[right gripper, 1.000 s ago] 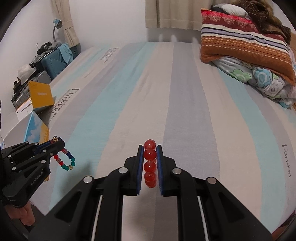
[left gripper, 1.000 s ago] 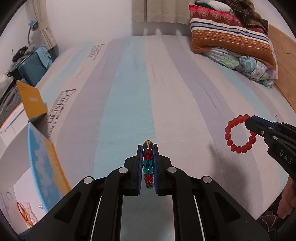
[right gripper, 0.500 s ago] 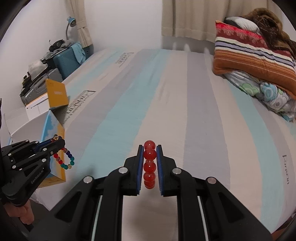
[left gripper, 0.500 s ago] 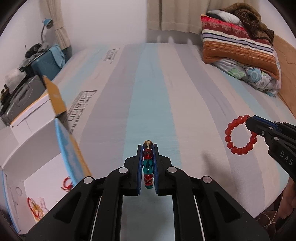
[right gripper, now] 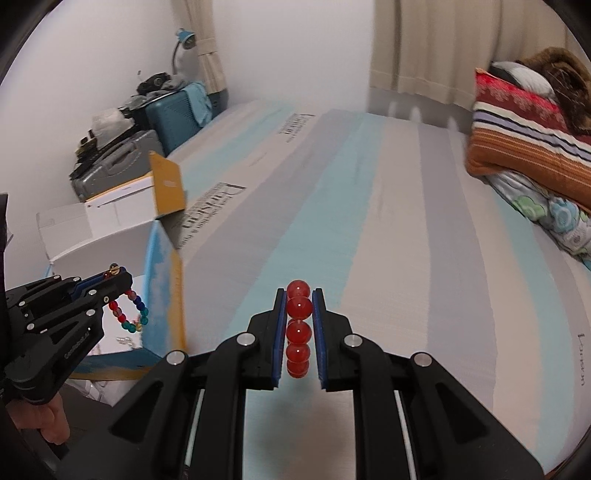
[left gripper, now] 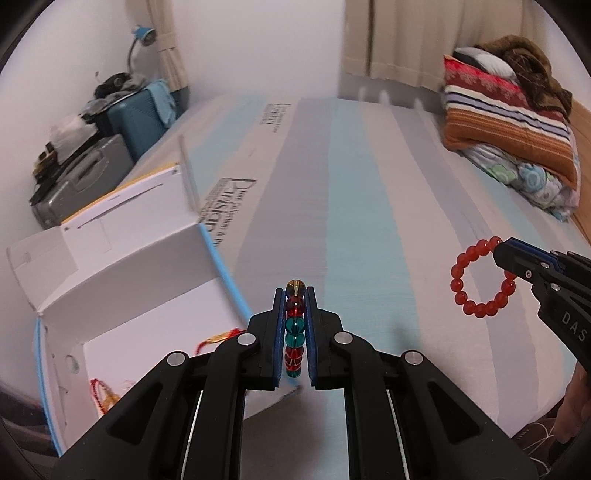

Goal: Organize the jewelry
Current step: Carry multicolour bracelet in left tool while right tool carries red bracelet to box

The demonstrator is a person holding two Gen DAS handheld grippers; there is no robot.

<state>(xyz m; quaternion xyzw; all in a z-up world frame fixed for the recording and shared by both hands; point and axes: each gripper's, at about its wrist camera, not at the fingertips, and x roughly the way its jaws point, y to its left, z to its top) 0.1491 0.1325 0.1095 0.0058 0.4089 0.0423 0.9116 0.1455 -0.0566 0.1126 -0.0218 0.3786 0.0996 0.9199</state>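
The multicoloured bead bracelet (left gripper: 295,329) is clamped edge-on between my left fingers (left gripper: 279,325), above the open white box (left gripper: 122,291) beside the bed (left gripper: 369,206). My right fingers (right gripper: 318,325) are clamped on the red bead bracelet (right gripper: 298,328), held over the striped mattress.

A mattress (left gripper: 369,206) striped in pale blue, grey and cream fills the room. At its far right corner lies a striped pillow (left gripper: 506,125) on a floral quilt (left gripper: 532,181), with a brown blanket (left gripper: 524,62) heaped on top. By the left wall stand a teal suitcase (left gripper: 136,118) and a grey case (left gripper: 77,177). Behind them, a blue desk lamp (left gripper: 142,35) beside beige curtains (right gripper: 424,40).
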